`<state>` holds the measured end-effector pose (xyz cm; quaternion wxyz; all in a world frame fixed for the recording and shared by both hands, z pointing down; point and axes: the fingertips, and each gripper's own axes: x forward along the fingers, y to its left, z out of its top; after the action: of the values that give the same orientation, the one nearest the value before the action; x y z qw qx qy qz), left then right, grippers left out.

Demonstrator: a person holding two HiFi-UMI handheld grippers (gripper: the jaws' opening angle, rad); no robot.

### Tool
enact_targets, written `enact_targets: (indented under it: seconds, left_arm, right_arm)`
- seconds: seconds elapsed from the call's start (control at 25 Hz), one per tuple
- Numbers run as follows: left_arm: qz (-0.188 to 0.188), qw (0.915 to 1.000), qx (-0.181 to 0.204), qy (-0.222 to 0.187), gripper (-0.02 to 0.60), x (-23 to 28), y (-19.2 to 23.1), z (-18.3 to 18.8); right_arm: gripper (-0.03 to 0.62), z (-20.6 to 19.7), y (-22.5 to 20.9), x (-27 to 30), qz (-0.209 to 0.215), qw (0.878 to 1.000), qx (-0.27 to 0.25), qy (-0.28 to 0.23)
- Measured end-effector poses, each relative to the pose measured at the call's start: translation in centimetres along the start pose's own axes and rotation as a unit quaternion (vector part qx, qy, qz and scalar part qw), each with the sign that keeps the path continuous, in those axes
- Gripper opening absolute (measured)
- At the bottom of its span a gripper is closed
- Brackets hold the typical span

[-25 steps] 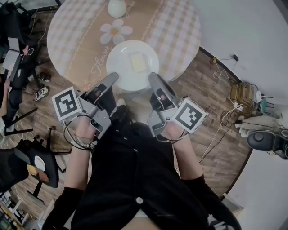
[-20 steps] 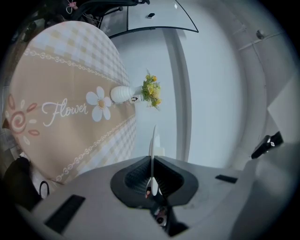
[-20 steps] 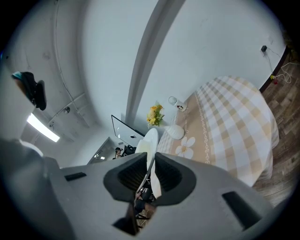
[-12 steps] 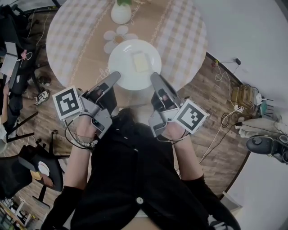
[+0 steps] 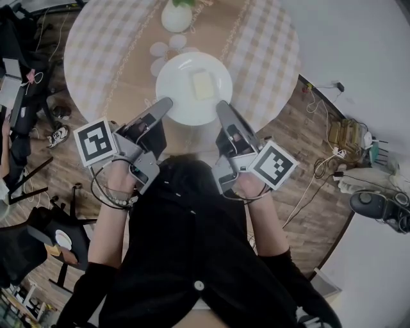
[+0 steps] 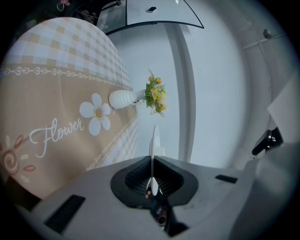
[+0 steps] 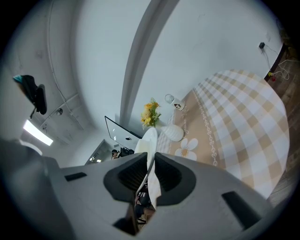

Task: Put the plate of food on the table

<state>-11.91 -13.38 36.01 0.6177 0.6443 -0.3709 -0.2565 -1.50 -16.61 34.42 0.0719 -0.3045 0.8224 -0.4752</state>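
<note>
Over the near edge of the table (image 5: 96, 51), the white plate (image 5: 179, 96) is pinched at its left rim by the left gripper (image 5: 163, 104). Its right rim is pinched by the right gripper (image 5: 221, 106), whose jaws were just squeezed tighter. If the white plate is tipped, the yellow food (image 5: 202, 84) could be slid off.

- I see a dining corner staged in a studio.
- 12 o'clock: clothed table (image 5: 262, 45), flower vase (image 5: 177, 17).
- 3 o'clock: loose cables (image 5: 318, 168) on wood floor (image 5: 307, 218).
- 9 o'clock: stands (image 5: 29, 170), office chair (image 5: 64, 246).
</note>
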Motion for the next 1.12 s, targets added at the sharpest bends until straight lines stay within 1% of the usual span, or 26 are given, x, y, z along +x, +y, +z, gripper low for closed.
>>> enact_targets:
  seconds: [0.16, 0.32, 0.48, 0.68, 1.12]
  left_arm:
    - [-0.003, 1.0000, -0.005, 0.001, 0.011, 0.5, 0.2, 0.0]
    - [0.000, 1.0000, -0.002, -0.004, 0.011, 1.0, 0.0, 0.3]
    - [0.002, 0.9999, 0.002, -0.015, 0.011, 1.1, -0.4, 0.5]
    - [-0.004, 0.9993, -0.007, -0.037, 0.011, 0.7, -0.9, 0.8]
    - [0.004, 0.9977, -0.013, -0.066, 0.011, 0.1, -0.3, 1.6]
  right_arm:
    - [0.037, 0.3, -0.4, 0.0, -0.005, 1.000, 0.005, -0.002]
    - [0.037, 0.9, -0.6, 0.3, -0.001, 1.000, 0.004, 0.003]
    - [0.037, 1.2, -0.6, 0.6, 0.008, 1.000, 0.005, 0.014]
    - [0.037, 1.6, 0.2, 1.0, 0.020, 0.999, -0.004, 0.027]
    - [0.037, 1.3, 0.2, 2.7, 0.039, 0.998, -0.005, 0.056]
